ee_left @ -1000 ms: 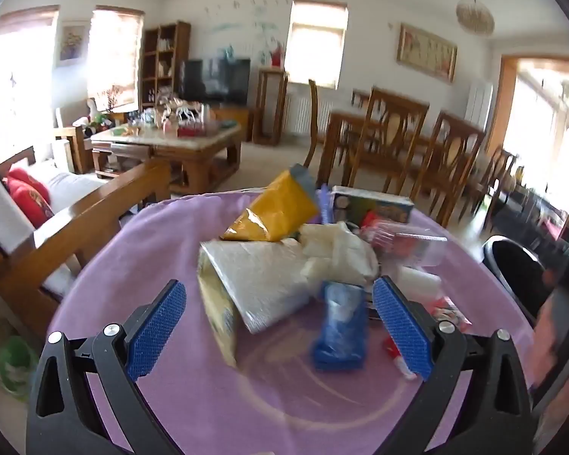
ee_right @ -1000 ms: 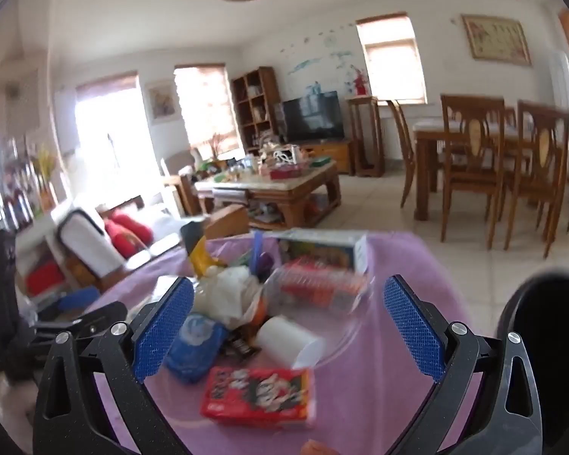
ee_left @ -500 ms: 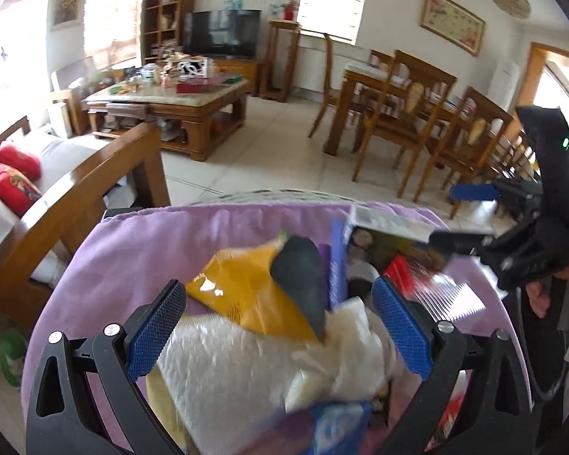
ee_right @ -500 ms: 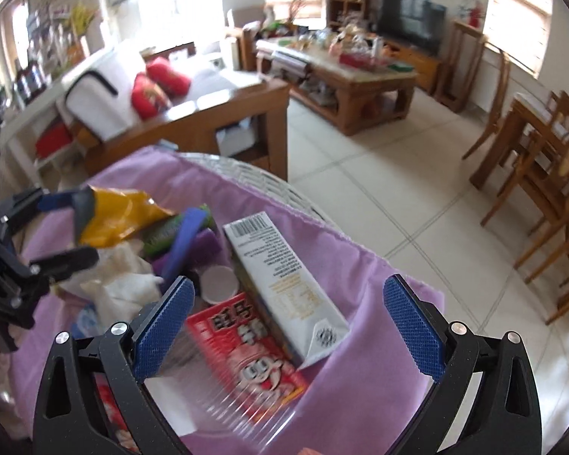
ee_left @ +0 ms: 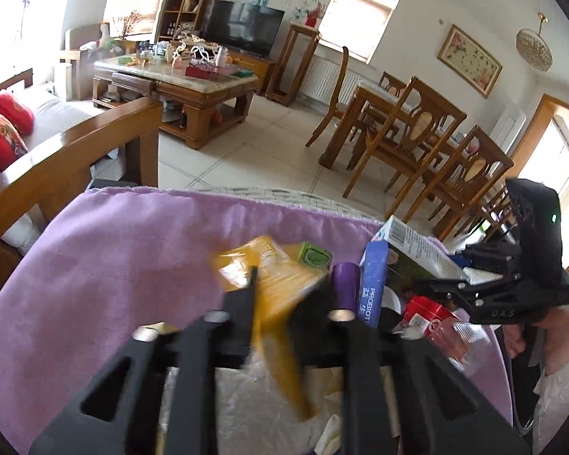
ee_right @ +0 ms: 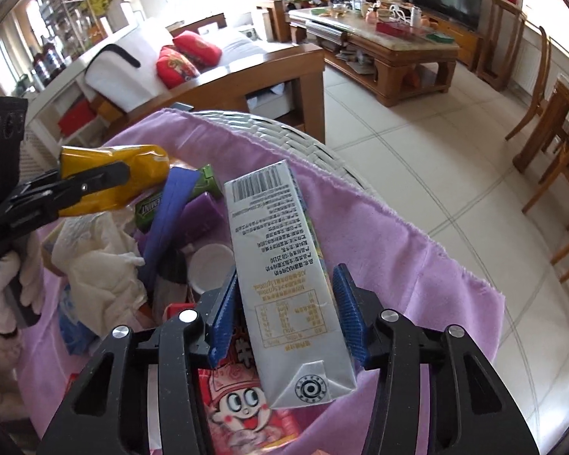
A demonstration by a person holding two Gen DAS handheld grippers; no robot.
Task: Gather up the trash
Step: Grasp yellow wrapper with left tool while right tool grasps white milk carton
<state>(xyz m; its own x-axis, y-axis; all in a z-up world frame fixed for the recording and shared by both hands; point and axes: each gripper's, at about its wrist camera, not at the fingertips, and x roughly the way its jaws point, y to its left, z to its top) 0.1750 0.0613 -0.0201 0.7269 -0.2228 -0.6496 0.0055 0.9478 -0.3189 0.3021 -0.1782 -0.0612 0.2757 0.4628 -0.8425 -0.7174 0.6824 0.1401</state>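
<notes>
The crinkled yellow foil snack bag (ee_left: pixel 273 284) and the tall white drink carton (ee_right: pixel 284 280) were the two pieces of trash being taken, both from the heap on the purple cloth (ee_left: pixel 106 265) that covered the round wicker desk (ee_right: pixel 284 136).

A second earlier both grippers stood wide open above the heap. Now the left gripper (ee_left: pixel 275 295) was nearly closed, its jaws closing on the yellow bag, which was pinched flat between them. The right gripper (ee_right: pixel 284 307) had come down over the carton; its jaws were closing too, and the blue pads (ee_right: pixel 223 307) already lay against the two sides of the carton. I judged that both pieces were caught and could next be lifted away; the rest of the heap was not yet collected.

On the carton I saw a barcode and small Chinese print, too fine to read. The long blue box (ee_left: pixel 373 284) carried the word "PROBIOTIC" with Chinese signs. The green gum pack (ee_right: pixel 148 204) ended in "MINT". The red wrapper (ee_right: pixel 242 398) showed a cartoon face.
</notes>
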